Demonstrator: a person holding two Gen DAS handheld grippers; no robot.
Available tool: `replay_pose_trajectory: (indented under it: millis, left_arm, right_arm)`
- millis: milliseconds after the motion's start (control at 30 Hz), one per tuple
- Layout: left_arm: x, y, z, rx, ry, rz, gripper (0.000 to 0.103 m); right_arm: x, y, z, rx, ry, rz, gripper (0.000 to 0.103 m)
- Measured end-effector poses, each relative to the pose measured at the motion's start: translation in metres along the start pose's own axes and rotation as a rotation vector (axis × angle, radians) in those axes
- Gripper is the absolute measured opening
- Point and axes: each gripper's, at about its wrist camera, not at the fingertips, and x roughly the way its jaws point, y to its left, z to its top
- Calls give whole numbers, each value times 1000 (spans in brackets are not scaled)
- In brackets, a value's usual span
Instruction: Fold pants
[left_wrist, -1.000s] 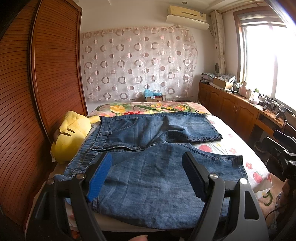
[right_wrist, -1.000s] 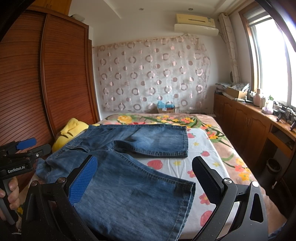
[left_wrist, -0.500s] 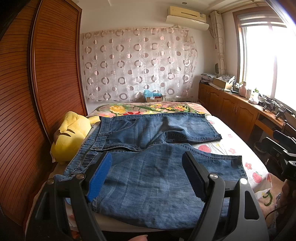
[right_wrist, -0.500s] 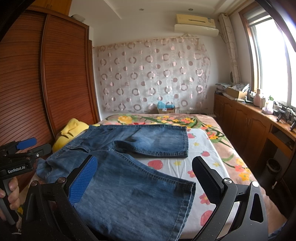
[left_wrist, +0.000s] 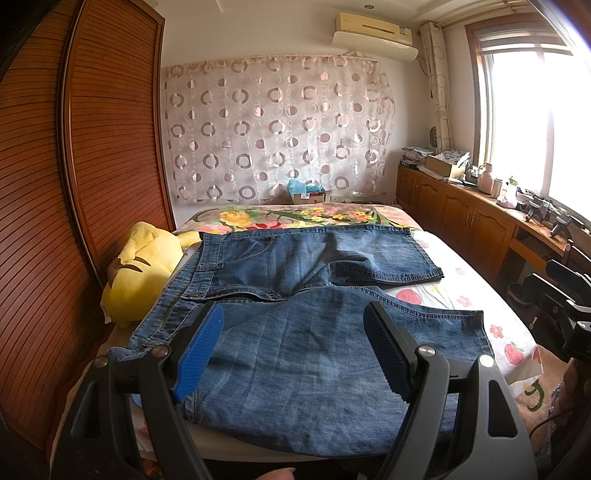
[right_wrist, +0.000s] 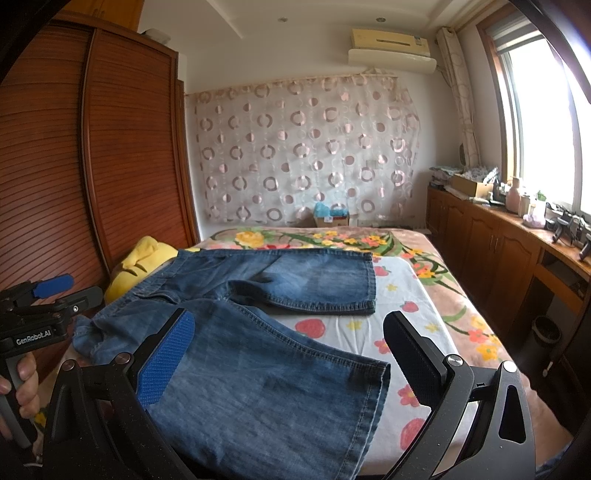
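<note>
Blue denim shorts (left_wrist: 295, 332) lie flat on the bed, waistband to the left, both legs spread toward the right; they also show in the right wrist view (right_wrist: 258, 350). My left gripper (left_wrist: 293, 332) is open and empty, held above the near leg close to the waistband. My right gripper (right_wrist: 291, 339) is open and empty, held above the near leg's hem (right_wrist: 380, 387). The left gripper also shows at the left edge of the right wrist view (right_wrist: 48, 295), in a hand.
A yellow plush toy (left_wrist: 140, 273) lies left of the waistband by the wooden wardrobe (left_wrist: 74, 184). The flowered bed sheet (right_wrist: 406, 295) extends right of the shorts. Wooden cabinets (right_wrist: 498, 251) with clutter run along the right wall under the window.
</note>
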Motion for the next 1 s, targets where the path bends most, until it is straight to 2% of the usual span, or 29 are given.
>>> replay_pose_trajectory:
  millis: [567,767,1000]
  left_arm:
    - [0,0,0,-2,1,-2,79]
    - [5,8,6,-8,43,-13,79]
    - [15,9,-5,-8,89,-15,79]
  right_arm:
    - [2,-2,-2,-4,1,2,103]
    - [10,-4,-7,3,34,3,103]
    - [17,-13,-15,6,83,-6,103]
